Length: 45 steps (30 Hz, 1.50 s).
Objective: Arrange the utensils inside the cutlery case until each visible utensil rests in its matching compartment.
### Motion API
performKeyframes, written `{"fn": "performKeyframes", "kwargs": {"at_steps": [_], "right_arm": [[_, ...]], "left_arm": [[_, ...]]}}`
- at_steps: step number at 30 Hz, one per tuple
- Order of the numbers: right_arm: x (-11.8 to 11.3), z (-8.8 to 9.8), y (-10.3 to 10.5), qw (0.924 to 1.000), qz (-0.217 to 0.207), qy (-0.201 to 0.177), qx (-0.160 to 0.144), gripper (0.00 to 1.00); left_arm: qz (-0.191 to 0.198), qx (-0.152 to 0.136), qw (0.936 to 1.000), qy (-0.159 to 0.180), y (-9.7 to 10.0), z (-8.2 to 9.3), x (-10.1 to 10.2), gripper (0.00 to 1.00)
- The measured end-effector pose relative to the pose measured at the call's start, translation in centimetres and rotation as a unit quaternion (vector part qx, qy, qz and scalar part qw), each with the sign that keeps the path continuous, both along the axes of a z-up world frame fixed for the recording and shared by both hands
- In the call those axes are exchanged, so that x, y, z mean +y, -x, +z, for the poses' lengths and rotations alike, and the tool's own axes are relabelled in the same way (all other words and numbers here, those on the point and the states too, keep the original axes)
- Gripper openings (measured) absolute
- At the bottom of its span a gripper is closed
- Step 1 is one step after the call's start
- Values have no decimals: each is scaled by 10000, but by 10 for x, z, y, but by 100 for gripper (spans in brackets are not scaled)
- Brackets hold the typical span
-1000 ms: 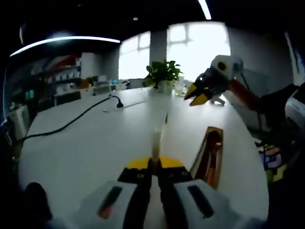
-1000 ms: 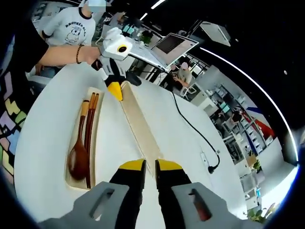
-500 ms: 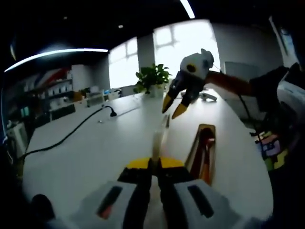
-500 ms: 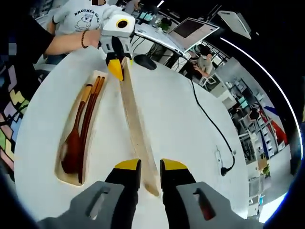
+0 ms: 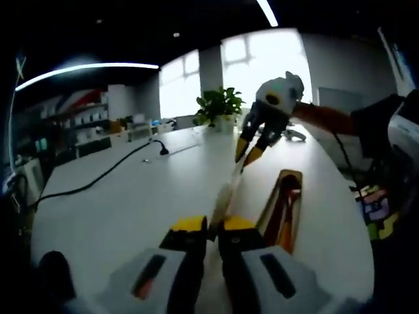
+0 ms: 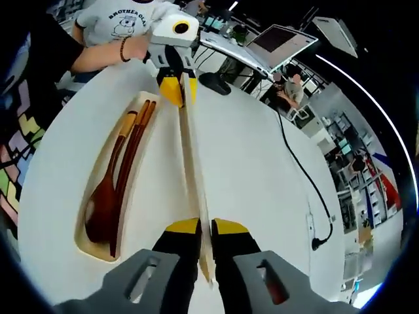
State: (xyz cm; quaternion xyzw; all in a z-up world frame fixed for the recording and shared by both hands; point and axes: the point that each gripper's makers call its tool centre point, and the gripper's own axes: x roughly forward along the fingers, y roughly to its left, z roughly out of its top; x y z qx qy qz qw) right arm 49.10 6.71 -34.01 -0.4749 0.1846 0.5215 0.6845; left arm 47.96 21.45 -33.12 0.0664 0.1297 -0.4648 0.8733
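Both grippers, left gripper [image 6: 178, 91] and right gripper [image 6: 204, 227], now clamped on the lid's [image 6: 191, 163] opposite ends, right newly closed

**Readable text**

One item: white T-shirt [image 6: 128, 19] on a person at the table's far end, right gripper view. Dark print across the chest, above a cartoon graphic, reads roughly "BROTHER GLA…"; the last letters are unclear. Patterned sleeve at that view's left edge: shapes, no legible characters. Left gripper view: nothing legible.
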Motion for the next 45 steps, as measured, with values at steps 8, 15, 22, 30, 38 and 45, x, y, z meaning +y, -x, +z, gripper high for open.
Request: {"fn": "performKeyframes", "kwargs": {"at_steps": [8, 15, 22, 30, 38, 45], "right_arm": [[0, 7, 24, 9998, -218, -42, 5, 4], [13, 29, 46, 9984, -154, 107, -542, 3], [15, 33, 65, 9942, -639, 226, -839, 3], [11, 28, 75, 9845, -841, 584, -1425, 3], [16, 24, 77, 9786, -794, 513, -1830, 3], [19, 19, 84, 9783, -703, 365, -1913, 3]], "left_arm": [[256, 110, 9991, 318, 13, 7, 0, 18], [-169, 297, 9994, 104, 44, -2, -1, 61], [-242, 492, 9980, -318, 60, -16, 9, 76], [-365, 639, 9970, 241, 67, -4, 8, 77], [-465, 922, 9935, 475, 70, -11, 3, 77], [-496, 1014, 9926, 451, 72, -18, -1, 75]]}}
